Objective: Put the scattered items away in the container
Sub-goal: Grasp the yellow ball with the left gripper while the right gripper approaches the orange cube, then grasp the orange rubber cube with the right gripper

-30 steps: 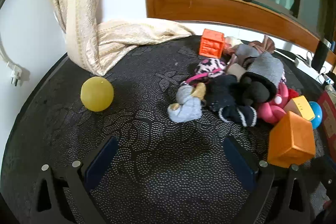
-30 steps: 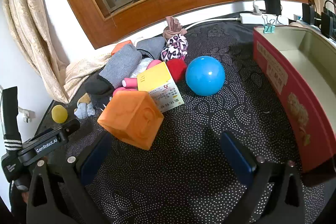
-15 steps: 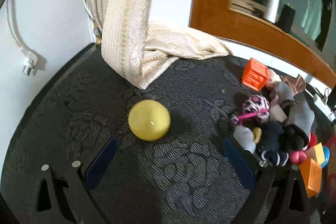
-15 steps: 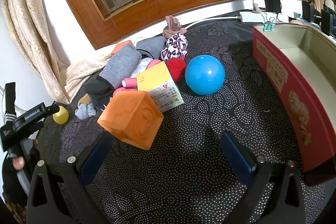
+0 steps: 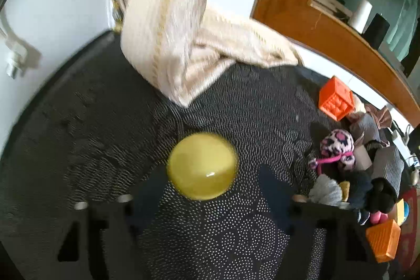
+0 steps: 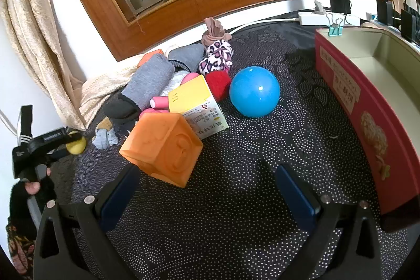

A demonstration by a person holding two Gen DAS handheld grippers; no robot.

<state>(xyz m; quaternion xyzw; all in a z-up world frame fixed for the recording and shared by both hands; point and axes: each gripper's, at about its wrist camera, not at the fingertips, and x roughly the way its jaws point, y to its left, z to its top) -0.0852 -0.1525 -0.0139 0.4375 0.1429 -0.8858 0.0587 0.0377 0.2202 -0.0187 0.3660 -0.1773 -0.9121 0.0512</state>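
A yellow ball (image 5: pixel 202 165) lies on the dark patterned cloth between the fingers of my left gripper (image 5: pixel 210 175). Its jaws are closing on the ball, the left pad close beside it and a gap still showing at the right pad. The right wrist view shows that same gripper (image 6: pixel 60 146) at the far left with the yellow ball (image 6: pixel 77 144) in front of it. My right gripper (image 6: pixel 204 172) stands open and empty, with a large orange cube (image 6: pixel 162 146) just beyond its left finger. The red container (image 6: pixel 349 101), cream inside, stands at the right.
A heap of socks, a small orange cube (image 5: pixel 336 101), a yellow box (image 6: pixel 194 101) and a red block sits mid-table. A blue ball (image 6: pixel 254 95) lies near the container. A cream curtain (image 5: pixel 168 17) drapes onto the table's back left. A power strip and a flask stand behind the container.
The left gripper swung left from the toy heap to the yellow ball, which now sits between its fingers, and the jaws have narrowed. The right gripper has not moved.
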